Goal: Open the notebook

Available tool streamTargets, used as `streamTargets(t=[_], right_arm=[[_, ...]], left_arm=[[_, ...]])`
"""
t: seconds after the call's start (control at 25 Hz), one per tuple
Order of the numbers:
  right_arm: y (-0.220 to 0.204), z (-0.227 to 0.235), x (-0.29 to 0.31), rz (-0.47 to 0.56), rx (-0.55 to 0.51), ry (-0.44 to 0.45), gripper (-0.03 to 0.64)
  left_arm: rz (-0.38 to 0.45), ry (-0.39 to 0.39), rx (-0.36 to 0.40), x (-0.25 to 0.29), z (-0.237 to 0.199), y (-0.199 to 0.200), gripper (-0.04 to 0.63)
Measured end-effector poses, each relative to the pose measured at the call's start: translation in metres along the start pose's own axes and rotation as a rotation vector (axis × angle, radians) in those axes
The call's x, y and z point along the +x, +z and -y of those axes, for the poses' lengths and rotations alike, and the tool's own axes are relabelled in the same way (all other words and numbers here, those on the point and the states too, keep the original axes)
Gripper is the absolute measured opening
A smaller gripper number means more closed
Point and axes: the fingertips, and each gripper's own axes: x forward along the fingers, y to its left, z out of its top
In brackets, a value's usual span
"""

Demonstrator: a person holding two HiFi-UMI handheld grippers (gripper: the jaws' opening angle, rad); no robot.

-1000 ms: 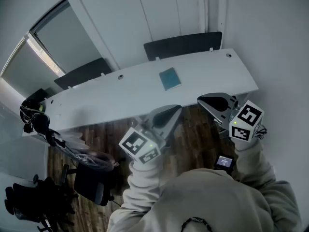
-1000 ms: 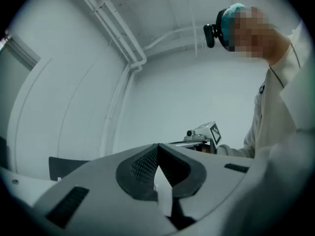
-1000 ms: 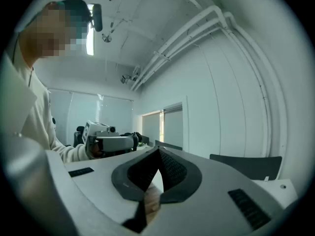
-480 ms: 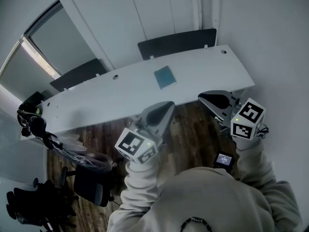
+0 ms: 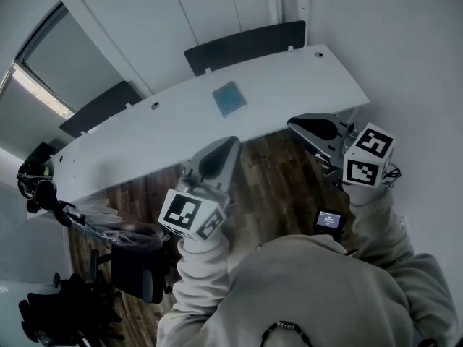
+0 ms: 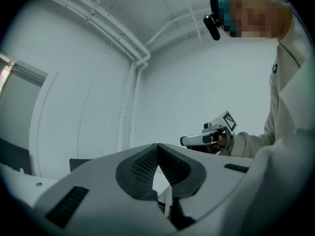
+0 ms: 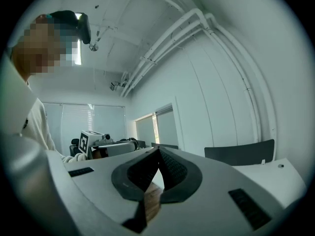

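Two grippers are held out level in front of the person, side by side and apart from each other, over a dark wood-plank floor point(image 5: 271, 183). The left gripper point(image 5: 228, 143) has its jaws together at the tips, with nothing between them; its own view point(image 6: 157, 149) shows only a sliver of the table through the gap behind the tips. The right gripper point(image 5: 293, 125) is likewise closed and empty point(image 7: 158, 154). In the head view, both tips reach about as far as the near edge of a long white table point(image 5: 311, 82).

Ahead of the grippers, well apart from both, the notebook point(image 5: 229, 98) lies flat and closed on that table, a small teal-covered rectangle about midway along the top. It sits beyond the left gripper's tip and off to the left of the right gripper's line.

Past the table, on its far side, two dark chair backs point(image 5: 242, 45) stand against a pale panelled wall point(image 5: 159, 20). Further left of the left gripper is a shaded window point(image 5: 61, 60). White pipes point(image 7: 197, 26) run up the wall and along the ceiling. A black swivel chair point(image 5: 134, 273) stands on the floor behind and to the left of the left gripper, beside a tangle of cables.
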Motion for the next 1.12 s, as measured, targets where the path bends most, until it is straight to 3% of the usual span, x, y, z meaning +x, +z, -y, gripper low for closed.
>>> streamTargets(t=[0.16,0.28,0.4,0.84,1.12], right_arm=[[-0.014,0.000,-0.009,-0.016,0.030,0.002,0.021],[-0.016,-0.002,-0.013,-0.004,0.032,0.023,0.021],[-0.017,-0.003,-0.025,0.026,0.052,0.055,0.021],[-0.037,0.018,-0.035,-0.005,0.103,0.059,0.021],[-0.042,0.024,-0.032,-0.037,0.050,0.088,0.021]], left_arm=[[-0.015,0.000,-0.040,-0.002,0.008,-0.009,0.002],[-0.013,-0.117,-0.034,0.008,0.043,-0.014,0.002],[-0.028,-0.234,0.037,0.012,0.076,-0.021,0.002],[-0.068,-0.111,-0.069,0.025,0.048,-0.038,0.002],[-0.123,-0.108,-0.023,0.058,0.035,-0.046,0.002]])
